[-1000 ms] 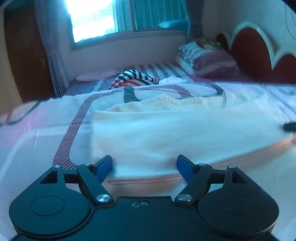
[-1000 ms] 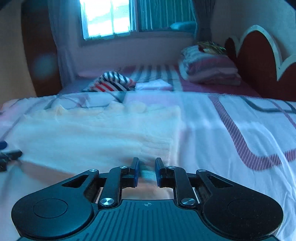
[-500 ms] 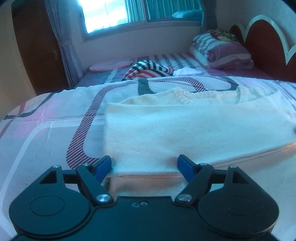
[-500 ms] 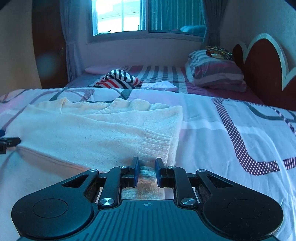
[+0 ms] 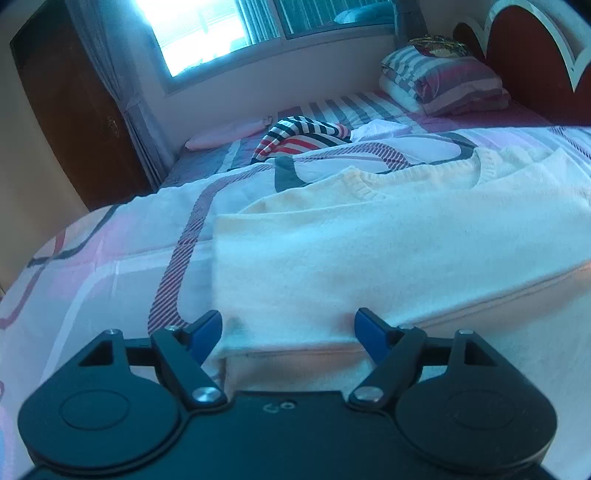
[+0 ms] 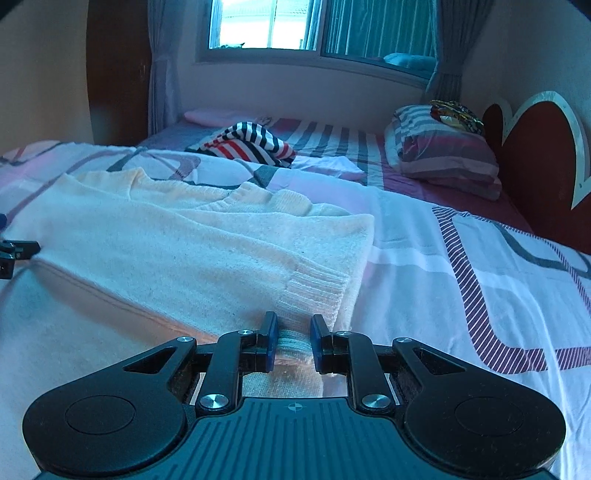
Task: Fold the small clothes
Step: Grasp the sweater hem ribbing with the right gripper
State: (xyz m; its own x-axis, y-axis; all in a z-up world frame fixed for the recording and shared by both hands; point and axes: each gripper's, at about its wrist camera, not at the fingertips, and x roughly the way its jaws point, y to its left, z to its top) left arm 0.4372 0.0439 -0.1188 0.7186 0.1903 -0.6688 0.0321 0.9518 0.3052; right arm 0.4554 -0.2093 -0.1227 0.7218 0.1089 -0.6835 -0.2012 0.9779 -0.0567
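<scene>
A cream knit sweater [image 5: 369,236] lies partly folded on the bed, its upper layer laid over the lower one. My left gripper [image 5: 288,332] is open, its blue fingertips wide apart on either side of the sweater's near left edge. In the right wrist view the sweater [image 6: 192,243] spreads to the left, with a ribbed cuff near my right gripper [image 6: 293,341]. The right jaws stand close together with a fold of the sweater's near right edge between them. The tip of the left gripper [image 6: 18,249] shows at that view's left edge.
A patterned white and pink bedsheet [image 6: 480,288] covers the bed. A striped red, black and white garment [image 5: 299,138] and a white cloth [image 6: 328,168] lie farther back. Striped pillows [image 6: 443,155] sit by the red headboard [image 6: 535,158]. A window [image 5: 221,33] is behind.
Both grippers have risen and tilted, so more of the room shows. The left jaws stay wide apart. The right jaws look slightly wider apart around the sweater edge.
</scene>
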